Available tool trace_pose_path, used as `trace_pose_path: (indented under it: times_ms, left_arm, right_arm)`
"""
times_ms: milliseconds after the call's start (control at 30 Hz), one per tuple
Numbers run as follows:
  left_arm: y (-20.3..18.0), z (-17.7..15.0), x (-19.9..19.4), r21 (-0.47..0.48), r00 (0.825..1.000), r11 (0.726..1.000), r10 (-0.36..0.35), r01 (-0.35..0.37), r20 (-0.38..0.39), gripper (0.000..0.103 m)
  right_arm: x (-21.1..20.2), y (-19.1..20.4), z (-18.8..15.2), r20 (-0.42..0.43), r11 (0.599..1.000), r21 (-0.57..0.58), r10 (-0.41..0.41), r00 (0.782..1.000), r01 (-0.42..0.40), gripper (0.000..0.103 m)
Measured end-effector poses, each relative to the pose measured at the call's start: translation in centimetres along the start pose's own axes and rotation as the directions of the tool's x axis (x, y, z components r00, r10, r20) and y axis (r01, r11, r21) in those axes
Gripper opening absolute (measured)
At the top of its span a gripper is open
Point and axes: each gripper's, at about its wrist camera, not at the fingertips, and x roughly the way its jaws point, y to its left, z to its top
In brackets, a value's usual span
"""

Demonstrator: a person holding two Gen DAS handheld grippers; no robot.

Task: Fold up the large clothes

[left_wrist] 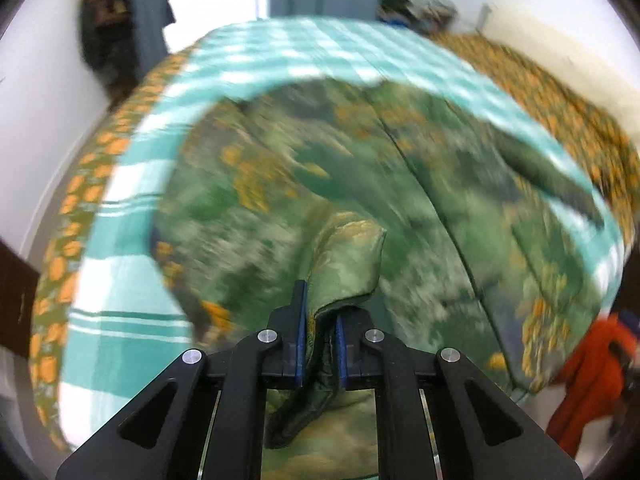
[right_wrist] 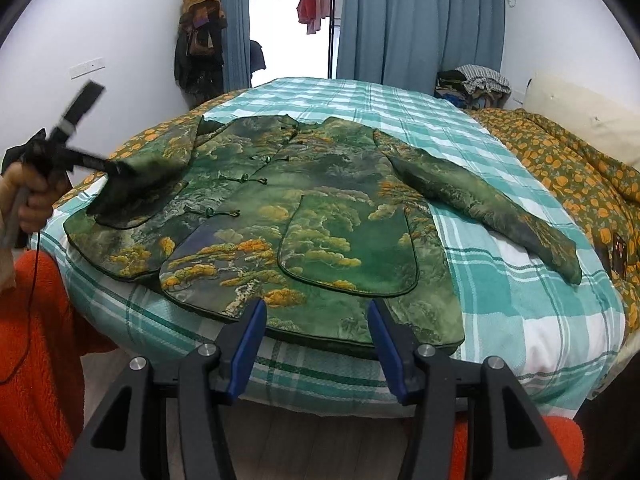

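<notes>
Blue curtains [right_wrist: 420, 20] hung behind a bed [right_wrist: 520, 320] spread with a teal checked sheet [right_wrist: 500, 280], where the green landscape-print jacket [right_wrist: 320, 208] lay face up, front buttoned, one sleeve [right_wrist: 480, 200] stretched out to the side. At the other sleeve, the left gripper [left_wrist: 322, 320] was clamped on a fold of the cuff [left_wrist: 348, 256]. Near the hem, the right gripper [right_wrist: 316, 320] stood parted, holding nothing
</notes>
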Motion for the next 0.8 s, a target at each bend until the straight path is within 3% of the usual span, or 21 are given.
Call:
trace_pose_path:
  times_ms: [167, 300, 367, 433, 500, 567, 600, 633, 700, 767, 800]
  left_arm:
    - [6.2, 1.8, -2.0, -0.116, 0.991, 0.986, 0.123, -0.117, 0.049, 0.01]
    - [11.8, 2.1, -3.0, -0.213, 0.966, 0.948, 0.253, -0.236, 0.056, 0.01]
    - [14.7, 2.0, -3.3, -0.263, 0.945, 0.915, 0.325, -0.304, 0.038, 0.011]
    - [17.9, 2.0, -3.4, -0.317, 0.909, 0.864, 0.416, -0.392, 0.009, 0.014]
    - [20.5, 1.9, -3.6, -0.365, 0.871, 0.809, 0.491, -0.461, -0.012, 0.022]
    - [22.8, 1.4, -4.2, -0.42, 0.846, 0.762, 0.532, -0.493, -0.027, 0.035]
    - [23.6, 1.0, -4.7, -0.451, 0.833, 0.736, 0.552, -0.504, -0.031, 0.035]
    - [24.2, 0.6, -4.9, -0.472, 0.831, 0.724, 0.556, -0.503, -0.032, 0.036]
    - [24.9, -0.5, -5.4, -0.513, 0.846, 0.718, 0.532, -0.471, -0.032, 0.045]
    - [24.1, -1.5, -5.3, -0.515, 0.856, 0.727, 0.517, -0.455, -0.027, 0.061]
    - [23.3, -2.0, -5.2, -0.5, 0.864, 0.743, 0.503, -0.445, -0.02, 0.064]
  right_arm:
    - [0.0, 0.0, 0.0, -0.001, 1.0, 0.003, -0.001, 1.0, 0.001, 0.054]
    - [-0.1, 0.0, 0.0, 0.003, 1.0, 0.009, -0.006, 1.0, 0.006, 0.054]
    - [-0.1, -0.1, 0.0, 0.005, 1.0, 0.015, -0.006, 1.0, 0.006, 0.054]
    - [-0.1, -0.3, 0.0, 0.005, 1.0, 0.026, -0.006, 1.0, 0.006, 0.054]
    - [0.0, -0.5, 0.0, 0.002, 0.999, 0.035, -0.006, 1.0, 0.006, 0.054]
    - [0.1, -0.6, -0.2, -0.003, 0.999, 0.045, -0.007, 1.0, 0.007, 0.054]
    - [0.2, -0.8, -0.2, -0.008, 0.999, 0.05, -0.01, 1.0, 0.01, 0.054]
    - [0.2, -0.9, -0.2, -0.011, 0.998, 0.055, -0.012, 1.0, 0.013, 0.054]
    - [0.2, -1.3, -0.2, -0.011, 0.997, 0.071, -0.019, 1.0, 0.02, 0.054]
    - [0.3, -2.0, -0.2, -0.014, 0.995, 0.099, -0.027, 1.0, 0.028, 0.054]
    - [0.4, -2.8, -0.1, -0.019, 0.991, 0.128, -0.033, 0.999, 0.035, 0.054]
